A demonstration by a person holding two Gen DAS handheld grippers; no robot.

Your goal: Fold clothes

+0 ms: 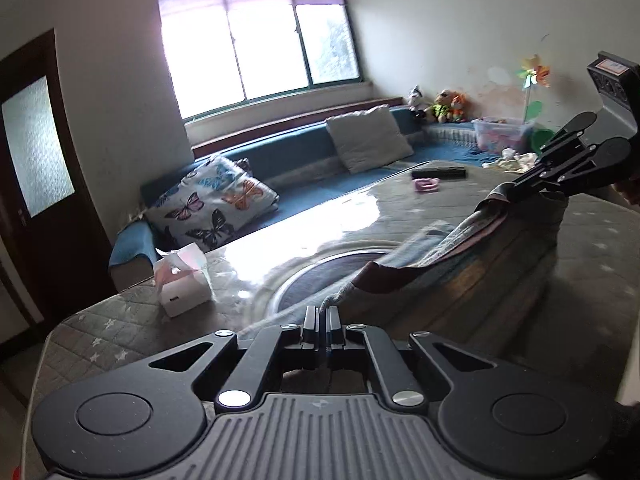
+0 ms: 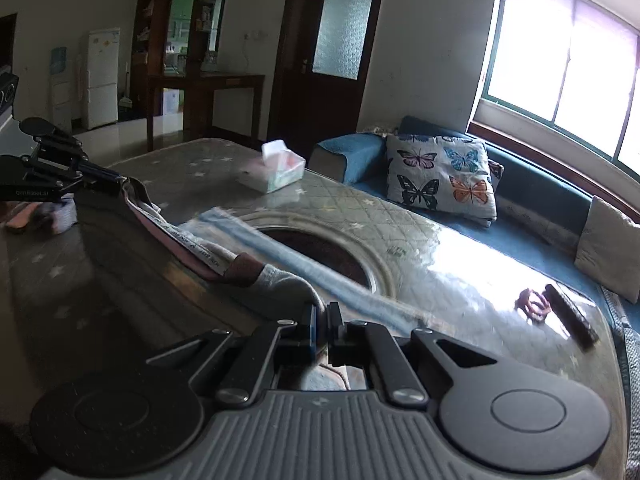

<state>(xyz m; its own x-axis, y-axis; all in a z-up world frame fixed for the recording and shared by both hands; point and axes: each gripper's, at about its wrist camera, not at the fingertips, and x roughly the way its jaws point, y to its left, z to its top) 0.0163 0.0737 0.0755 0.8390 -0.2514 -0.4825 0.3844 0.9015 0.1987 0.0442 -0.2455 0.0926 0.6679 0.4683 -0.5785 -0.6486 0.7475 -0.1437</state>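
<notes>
A quilted, star-printed table under a glossy clear cover fills the room's middle, with a round dark inset at its centre and a blue sofa beyond its far edge. Over the table hangs the garment, a striped piece in dull brown, grey and blue with a pink inner band, stretched between the two grippers and lifted off the surface, its lower part draping toward the inset. A tissue box stands near the table's left edge, and a dark remote and a small pink item lie near the far edge. The main risk, as I judge it, is the thin edge slipping from one pinch while the cloth is taut, dropping that side into a crooked fold; the trailing hem could also sweep the tissue box or drag on the slick cover. The left gripper has its fingers together, clamped on a grey corner of cloth; the right gripper is likewise closed tight on the other corner.
</notes>
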